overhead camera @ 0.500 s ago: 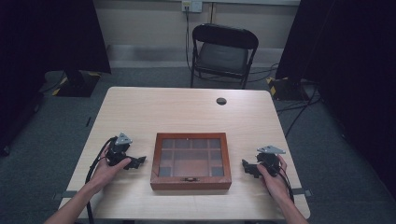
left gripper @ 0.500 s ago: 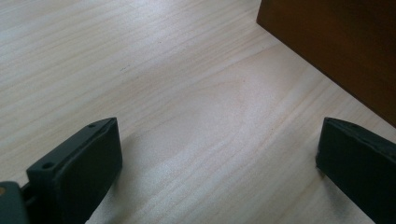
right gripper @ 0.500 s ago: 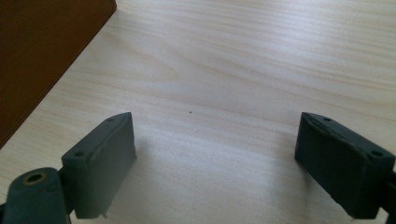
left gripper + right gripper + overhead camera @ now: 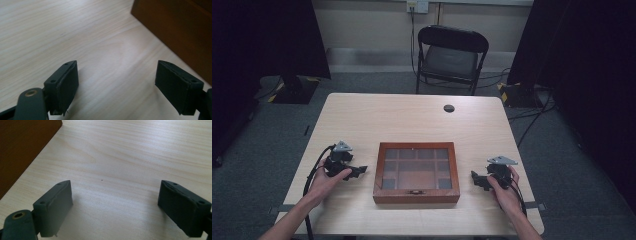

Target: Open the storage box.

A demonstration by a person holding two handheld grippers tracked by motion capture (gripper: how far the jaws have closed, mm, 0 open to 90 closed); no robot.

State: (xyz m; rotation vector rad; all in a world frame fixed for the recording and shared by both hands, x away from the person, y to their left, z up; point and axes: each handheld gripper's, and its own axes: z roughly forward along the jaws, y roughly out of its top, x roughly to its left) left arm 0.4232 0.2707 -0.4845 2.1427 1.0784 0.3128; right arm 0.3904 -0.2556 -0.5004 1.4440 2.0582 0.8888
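Two wide-open tools, left hand-held gripper [image 4: 360, 171] and right hand-held gripper [image 4: 474, 177], flank a wooden box [image 4: 416, 171] on the pale table [image 4: 412, 117] (grey carpet around).

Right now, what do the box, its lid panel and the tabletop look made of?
Box: reddish-brown wood by the look, smooth satin sides, small metal-looking clasp at front. Lid panel: seemingly glass or clear plastic, since compartments show through. Tabletop: pale wood grain, matte; probably laminate, can't tell from solid wood.

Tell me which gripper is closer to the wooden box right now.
Left, narrowly. The left gripper sits just off the left side of the wooden box, jaws open. The right gripper sits off the box's right side with a slightly wider gap, also open. Neither touches it.
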